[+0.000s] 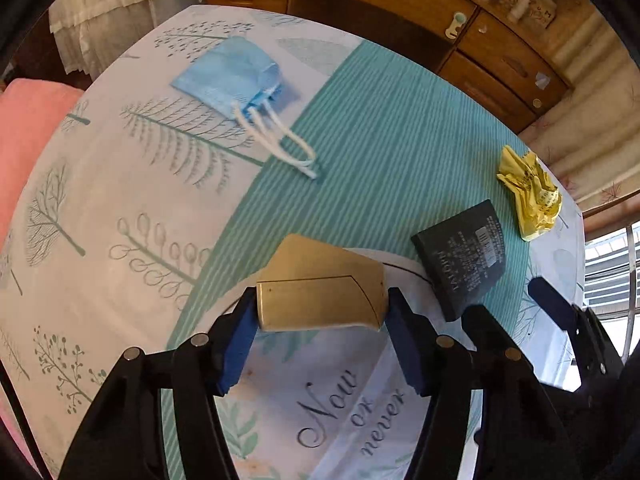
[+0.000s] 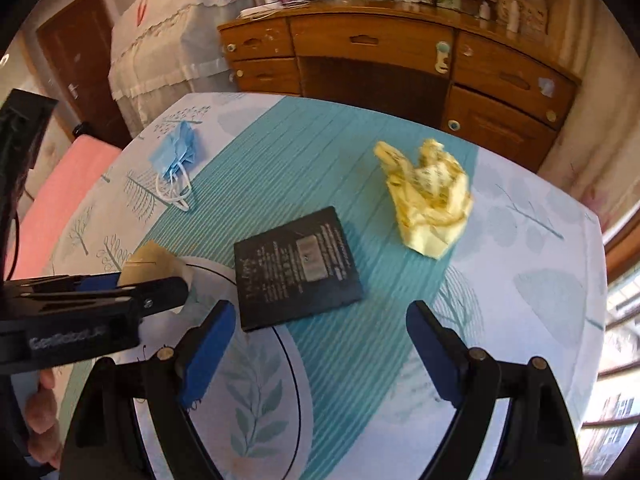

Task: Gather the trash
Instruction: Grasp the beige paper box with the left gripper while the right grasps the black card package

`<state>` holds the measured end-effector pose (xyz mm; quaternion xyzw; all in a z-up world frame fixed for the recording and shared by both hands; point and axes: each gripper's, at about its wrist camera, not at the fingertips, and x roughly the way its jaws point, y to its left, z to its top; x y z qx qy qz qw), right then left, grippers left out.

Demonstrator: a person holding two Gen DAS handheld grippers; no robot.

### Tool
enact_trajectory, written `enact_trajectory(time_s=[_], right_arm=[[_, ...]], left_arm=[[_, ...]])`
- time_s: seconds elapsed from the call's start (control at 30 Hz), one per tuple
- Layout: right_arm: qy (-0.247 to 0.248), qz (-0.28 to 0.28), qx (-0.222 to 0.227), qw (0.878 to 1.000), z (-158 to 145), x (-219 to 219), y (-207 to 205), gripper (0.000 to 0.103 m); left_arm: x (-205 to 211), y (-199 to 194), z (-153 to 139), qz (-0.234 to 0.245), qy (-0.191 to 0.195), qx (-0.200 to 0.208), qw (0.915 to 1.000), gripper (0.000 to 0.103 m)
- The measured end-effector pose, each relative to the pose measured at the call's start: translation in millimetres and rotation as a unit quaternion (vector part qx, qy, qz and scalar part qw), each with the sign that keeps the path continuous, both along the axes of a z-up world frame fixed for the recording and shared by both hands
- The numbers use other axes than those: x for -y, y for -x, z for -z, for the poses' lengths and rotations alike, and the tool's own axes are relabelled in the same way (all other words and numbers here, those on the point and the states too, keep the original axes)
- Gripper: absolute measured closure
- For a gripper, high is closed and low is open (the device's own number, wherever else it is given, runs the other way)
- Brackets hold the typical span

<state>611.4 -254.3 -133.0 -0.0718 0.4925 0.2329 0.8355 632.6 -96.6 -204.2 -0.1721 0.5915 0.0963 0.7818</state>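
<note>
My left gripper [image 1: 322, 308] is shut on a gold cardboard box [image 1: 320, 284] and holds it just above the table; the box also shows in the right wrist view [image 2: 150, 266] beside the left gripper [image 2: 132, 304]. My right gripper [image 2: 316, 324] is open and empty, just in front of a flat black packet [image 2: 298, 268], which also shows in the left wrist view [image 1: 464, 260]. A crumpled yellow wrapper [image 2: 430, 196] lies beyond it, also in the left wrist view [image 1: 530, 192]. A blue face mask [image 1: 232, 76] with white loops lies at the far left, also in the right wrist view [image 2: 176, 150].
The table wears a white and teal printed cloth [image 1: 380, 140]. A wooden sideboard [image 2: 380, 64] stands behind the table. A pink chair seat [image 1: 28, 128] is at the left edge. The right gripper's fingers [image 1: 552, 304] show at the left view's right side.
</note>
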Motion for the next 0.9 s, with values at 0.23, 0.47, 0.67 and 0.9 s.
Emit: enact_trajectory(time_s=[0.23, 0.47, 0.67, 0.9], right_arm=[[0.049, -0.048, 0.022, 0.997, 14, -31, -12, 0.014], [0.053, -0.047, 0.031, 0.997, 13, -33, -10, 0.027], [0.042, -0.02, 0.01, 0.999, 8, -24, -1, 0.031], [0.007, 0.014, -0.024, 1.0, 0, -6, 34, 0.031]], left_arm=[[-23, 17, 0, -0.016, 0.007, -0.001, 0.9998, 0.042], [-29, 27, -2, -0.012, 0.005, 0.005, 0.9999, 0.042], [-27, 42, -21, 0.01, 0.004, 0.026, 0.9996, 0.042], [-30, 75, -49, 0.044, 0.014, 0.055, 0.9974, 0.042]])
